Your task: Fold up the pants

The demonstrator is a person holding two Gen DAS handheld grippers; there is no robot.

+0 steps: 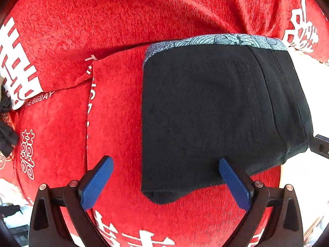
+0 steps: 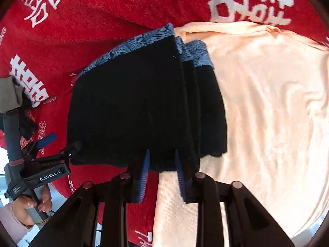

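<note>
Black pants [image 1: 216,107] with a blue-grey patterned waistband [image 1: 205,40] lie folded into a compact stack on a red blanket [image 1: 115,20]. My left gripper [image 1: 166,159] hangs over their near left corner, open wide; one blue pad [image 1: 96,183] is over the blanket, the other over the black cloth, and nothing is gripped. In the right wrist view the pants [image 2: 133,103] show several stacked layers. My right gripper [image 2: 161,152] is at their near hem, its jaws partly apart with the hem's edge between the fingertips and the pads not pressing it. The left gripper [image 2: 65,141] stands at the pants' left edge.
A peach cloth [image 2: 267,103] lies under and to the right of the pants. The red blanket carries large white characters [image 2: 246,2]. Dark clothing [image 1: 6,135] sits at the blanket's left edge. A person's hand [image 2: 30,203] holds the left gripper's handle.
</note>
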